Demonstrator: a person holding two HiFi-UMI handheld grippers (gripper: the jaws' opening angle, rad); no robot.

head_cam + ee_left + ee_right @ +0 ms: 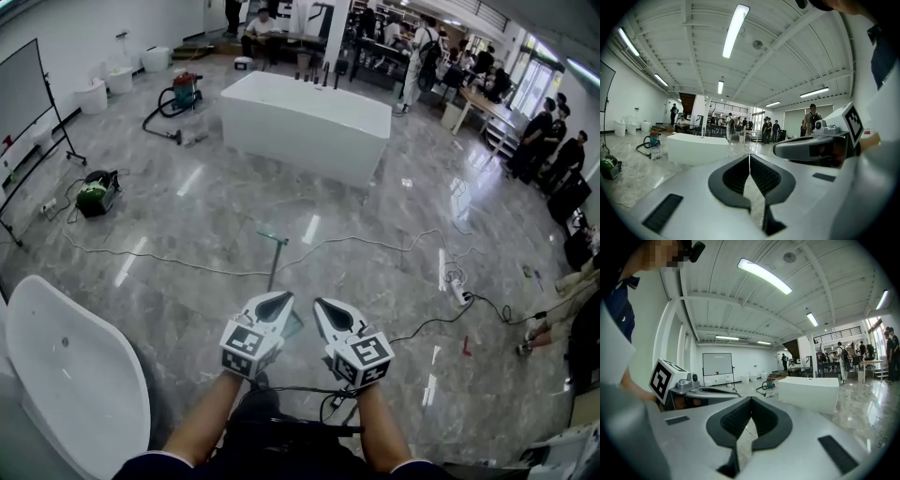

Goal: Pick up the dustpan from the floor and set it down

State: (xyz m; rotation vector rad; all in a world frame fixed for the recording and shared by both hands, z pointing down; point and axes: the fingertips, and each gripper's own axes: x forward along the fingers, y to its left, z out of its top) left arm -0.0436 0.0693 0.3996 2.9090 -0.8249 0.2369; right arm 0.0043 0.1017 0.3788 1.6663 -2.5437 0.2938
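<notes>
Head view: the left gripper and right gripper sit side by side at lower centre, both closed and empty. The dustpan stands on the grey floor just above them, with its thin handle upright and its pan partly behind the left gripper. A white bathtub is at upper centre.

Left gripper view: the jaws are pressed together with nothing between them. The right gripper shows at the right and the bathtub at the left.

Right gripper view: the jaws meet, empty. The left gripper shows at the left and the bathtub at the right.
</notes>
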